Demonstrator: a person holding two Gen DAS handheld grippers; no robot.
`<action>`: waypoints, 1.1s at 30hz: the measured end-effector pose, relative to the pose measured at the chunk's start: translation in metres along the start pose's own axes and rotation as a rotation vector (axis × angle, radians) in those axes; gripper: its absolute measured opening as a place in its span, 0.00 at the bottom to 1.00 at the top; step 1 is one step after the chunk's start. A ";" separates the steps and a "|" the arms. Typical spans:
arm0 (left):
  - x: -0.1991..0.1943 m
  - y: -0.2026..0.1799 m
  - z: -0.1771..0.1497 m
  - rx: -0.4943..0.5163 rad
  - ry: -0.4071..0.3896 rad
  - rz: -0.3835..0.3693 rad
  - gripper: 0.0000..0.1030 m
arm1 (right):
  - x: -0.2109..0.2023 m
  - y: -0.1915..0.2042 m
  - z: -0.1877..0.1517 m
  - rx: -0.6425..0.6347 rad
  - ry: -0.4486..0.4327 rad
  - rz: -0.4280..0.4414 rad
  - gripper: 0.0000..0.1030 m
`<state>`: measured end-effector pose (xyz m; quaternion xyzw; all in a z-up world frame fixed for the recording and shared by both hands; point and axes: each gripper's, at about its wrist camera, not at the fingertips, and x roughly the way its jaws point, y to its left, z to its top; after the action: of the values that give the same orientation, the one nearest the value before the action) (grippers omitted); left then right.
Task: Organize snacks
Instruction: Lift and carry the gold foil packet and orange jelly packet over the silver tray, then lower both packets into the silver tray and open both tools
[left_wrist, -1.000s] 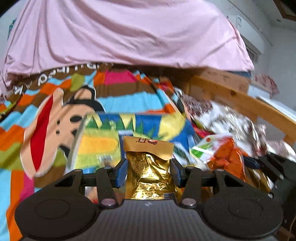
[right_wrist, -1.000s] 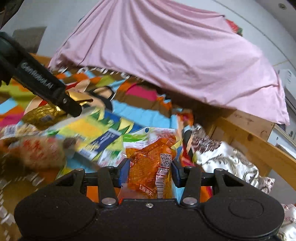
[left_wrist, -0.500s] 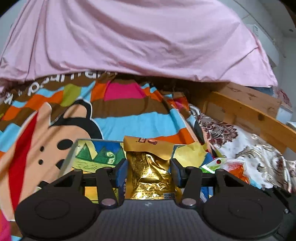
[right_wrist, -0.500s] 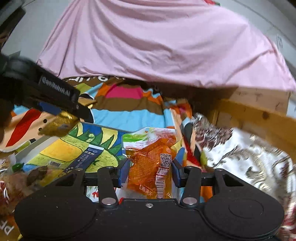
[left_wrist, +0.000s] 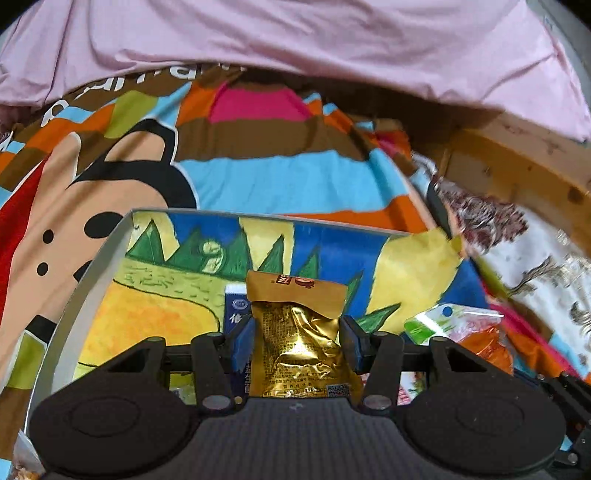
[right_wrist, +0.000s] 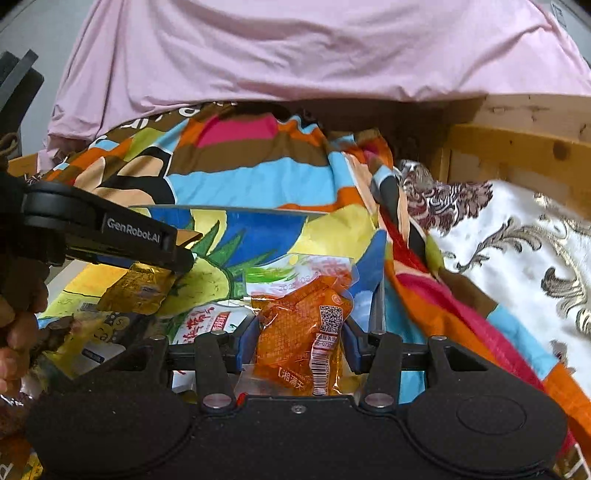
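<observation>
Gold snack packet (left_wrist: 300, 343) upright lengthwise between left gripper (left_wrist: 297, 341) fingers

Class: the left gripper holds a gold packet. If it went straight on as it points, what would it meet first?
Probably the painted box under the left gripper and its gold packet; depth is unclear.

a wooden bed frame (right_wrist: 524, 147) holds a striped cartoon bedsheet (left_wrist: 288, 177) beneath a rumpled pink blanket (left_wrist: 295, 37).

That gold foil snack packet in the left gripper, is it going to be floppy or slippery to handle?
The gold foil packet looks crinkled between the left gripper fingers, so probably soft and floppy. Its glossy film may slip. It seems light, since a side pinch holds it upright.
</observation>
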<state>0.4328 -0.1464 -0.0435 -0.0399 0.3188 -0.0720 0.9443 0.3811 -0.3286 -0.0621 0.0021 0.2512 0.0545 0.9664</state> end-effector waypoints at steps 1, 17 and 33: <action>0.002 -0.001 -0.001 0.002 0.004 0.002 0.52 | 0.001 -0.001 0.000 0.003 0.003 0.001 0.49; 0.008 -0.003 -0.002 -0.005 0.042 0.016 0.70 | 0.006 -0.007 0.005 0.039 0.002 0.017 0.66; -0.100 0.018 0.003 -0.092 -0.159 0.034 0.98 | -0.084 -0.007 0.032 0.089 -0.185 0.036 0.93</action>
<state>0.3581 -0.1129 0.0162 -0.0834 0.2465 -0.0380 0.9648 0.3250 -0.3438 0.0065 0.0546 0.1631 0.0604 0.9833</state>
